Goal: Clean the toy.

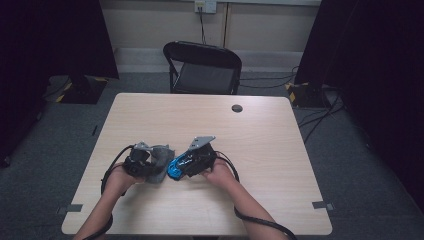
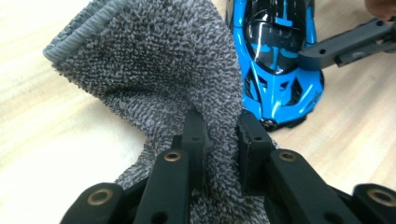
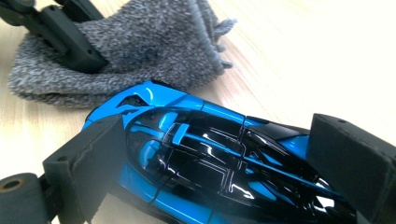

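Note:
A grey terry cloth (image 2: 154, 60) lies bunched on the wooden table (image 1: 260, 150), left of centre. My left gripper (image 2: 219, 140) is shut on a fold of it, which rises between the two jaws. Right beside the cloth (image 1: 162, 159) stands a blue and black toy car (image 1: 175, 170). My right gripper (image 3: 222, 140) straddles the car (image 3: 196, 154), one pad pressed against each side. In the left gripper view the car (image 2: 275, 56) sits just past the cloth, with one of the right gripper's jaws lying across it. From above, the left gripper (image 1: 150, 165) and right gripper (image 1: 184, 165) point toward each other.
A black folding chair (image 1: 202, 67) stands behind the table's far edge. A dark round grommet (image 1: 237, 108) sits in the tabletop at the back. Grey tape marks (image 1: 322, 205) lie near the front corners. Cables trail over the floor at the right.

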A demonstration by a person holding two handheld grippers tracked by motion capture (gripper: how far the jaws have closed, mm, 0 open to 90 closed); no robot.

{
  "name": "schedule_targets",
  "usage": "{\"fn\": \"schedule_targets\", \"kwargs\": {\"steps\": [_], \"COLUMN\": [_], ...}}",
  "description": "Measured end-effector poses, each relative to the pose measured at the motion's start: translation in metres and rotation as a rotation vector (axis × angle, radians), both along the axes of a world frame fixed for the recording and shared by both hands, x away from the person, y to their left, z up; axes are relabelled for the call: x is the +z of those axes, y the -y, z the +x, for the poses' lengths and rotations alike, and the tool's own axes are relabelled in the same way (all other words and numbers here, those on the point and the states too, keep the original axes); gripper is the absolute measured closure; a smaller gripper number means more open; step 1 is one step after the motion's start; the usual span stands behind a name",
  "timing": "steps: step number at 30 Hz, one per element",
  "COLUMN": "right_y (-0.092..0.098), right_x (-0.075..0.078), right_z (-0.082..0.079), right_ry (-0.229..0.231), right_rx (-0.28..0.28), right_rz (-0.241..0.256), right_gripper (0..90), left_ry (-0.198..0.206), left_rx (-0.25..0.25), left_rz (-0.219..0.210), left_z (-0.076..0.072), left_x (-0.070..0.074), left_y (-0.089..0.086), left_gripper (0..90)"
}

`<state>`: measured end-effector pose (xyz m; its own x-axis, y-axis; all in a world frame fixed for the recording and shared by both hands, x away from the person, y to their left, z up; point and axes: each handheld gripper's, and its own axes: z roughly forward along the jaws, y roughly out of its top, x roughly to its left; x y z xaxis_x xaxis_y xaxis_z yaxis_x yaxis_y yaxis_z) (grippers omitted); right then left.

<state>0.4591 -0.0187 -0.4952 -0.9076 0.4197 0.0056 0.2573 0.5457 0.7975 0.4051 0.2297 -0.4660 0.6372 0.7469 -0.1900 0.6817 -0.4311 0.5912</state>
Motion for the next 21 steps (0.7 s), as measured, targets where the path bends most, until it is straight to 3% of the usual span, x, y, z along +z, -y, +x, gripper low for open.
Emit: {"fn": "schedule_targets", "kwargs": {"steps": [3,10,13,16,21], "right_y": [0.000,0.001,0.001,0.001,0.001], "right_x": [0.000,0.000,-0.001,-0.001,-0.001], "right_z": [0.000,0.000,0.000,0.000,0.000], "right_ry": [0.002,0.002,0.003,0.003,0.001], "right_rx": [0.002,0.000,0.000,-0.001,-0.001], "right_rz": [0.004,0.005,0.007,0.006,0.007], "right_gripper": [4.8,4.8,4.8,4.8,4.8], "left_ry": [-0.004,0.073,0.110,0.133,0.120], "left_rx": [0.006,0.032,0.033,0.017,-0.004], "left_rz": [-0.008,-0.026,-0.032,-0.010,0.005], "left_z": [-0.002,0.004,0.015,0.030,0.056], "left_x": [0.004,0.024,0.032,0.033,0.027], "left_y": [-0.005,-0.010,-0.005,0.003,0.020], "left_gripper": [76.2,76.1,75.8,75.4,75.3]}}
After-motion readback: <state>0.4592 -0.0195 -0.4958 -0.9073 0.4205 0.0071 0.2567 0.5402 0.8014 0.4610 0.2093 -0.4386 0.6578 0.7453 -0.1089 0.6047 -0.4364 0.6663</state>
